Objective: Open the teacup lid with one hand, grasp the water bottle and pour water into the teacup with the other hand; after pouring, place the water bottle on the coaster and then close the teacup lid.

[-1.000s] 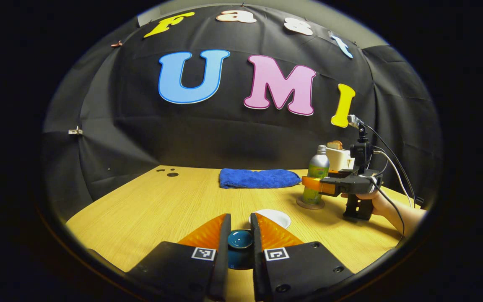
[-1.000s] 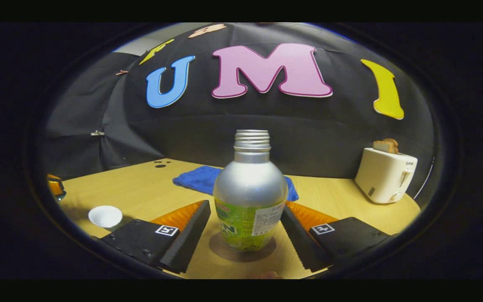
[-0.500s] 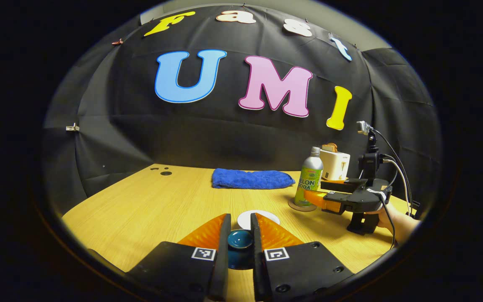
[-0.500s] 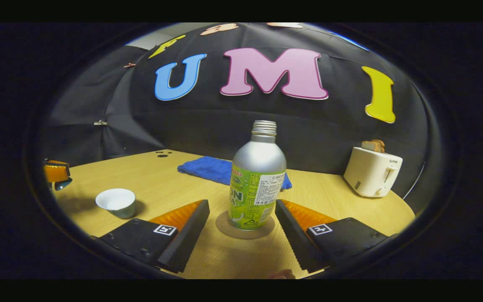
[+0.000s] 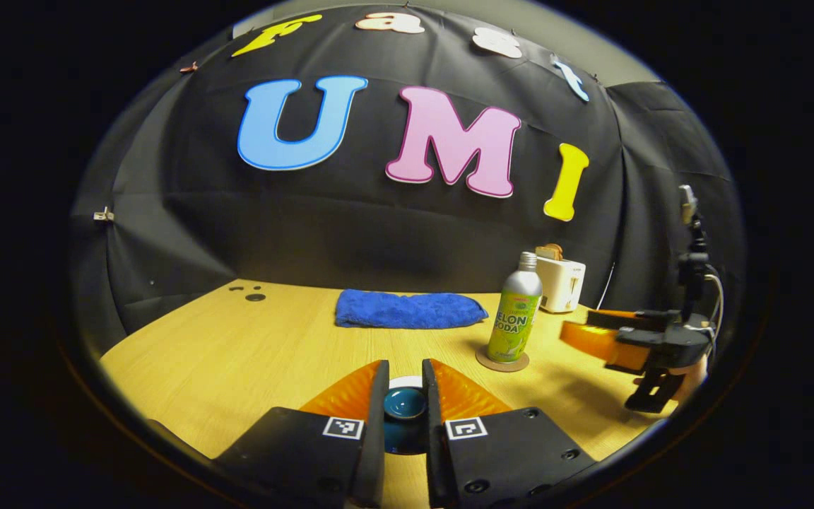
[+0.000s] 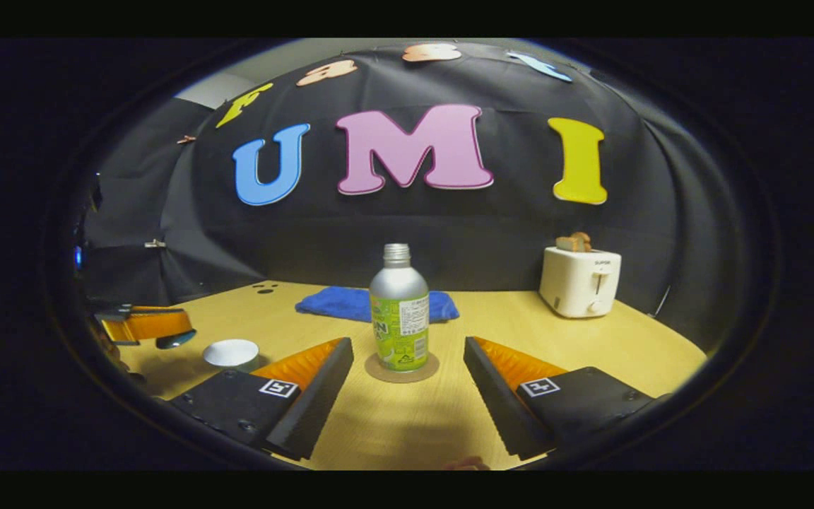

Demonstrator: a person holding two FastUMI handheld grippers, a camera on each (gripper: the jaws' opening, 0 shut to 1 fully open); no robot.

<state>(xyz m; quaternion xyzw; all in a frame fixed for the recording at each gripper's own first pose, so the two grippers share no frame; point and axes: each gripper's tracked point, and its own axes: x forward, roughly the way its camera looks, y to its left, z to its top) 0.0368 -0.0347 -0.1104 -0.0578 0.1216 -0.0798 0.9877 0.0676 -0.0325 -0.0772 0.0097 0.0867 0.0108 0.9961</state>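
In the left gripper view, the left gripper (image 5: pixel 405 382) is clamped on the dark blue teacup lid (image 5: pixel 405 403), both orange fingers pressing its sides. Just past the fingertips, the white rim of the teacup (image 5: pixel 405 382) peeks out below the lid. Ahead and to the right of these tongs stands the water bottle (image 5: pixel 515 311), upright on the round coaster (image 5: pixel 502 362). Farther right is the right gripper (image 5: pixel 591 332); behind the bottle are a blue towel (image 5: pixel 408 311) and a white toaster (image 5: pixel 560 283).

In the right gripper view, the right gripper (image 6: pixel 407 360) has its fingers spread wide, with nothing between them. The water bottle (image 6: pixel 398 318) stands straight ahead on its coaster (image 6: pixel 401 369), apart from both fingertips. To the left sits the open teacup (image 6: pixel 232 352), with the left gripper (image 6: pixel 145 325) holding the lid above and just left of it.
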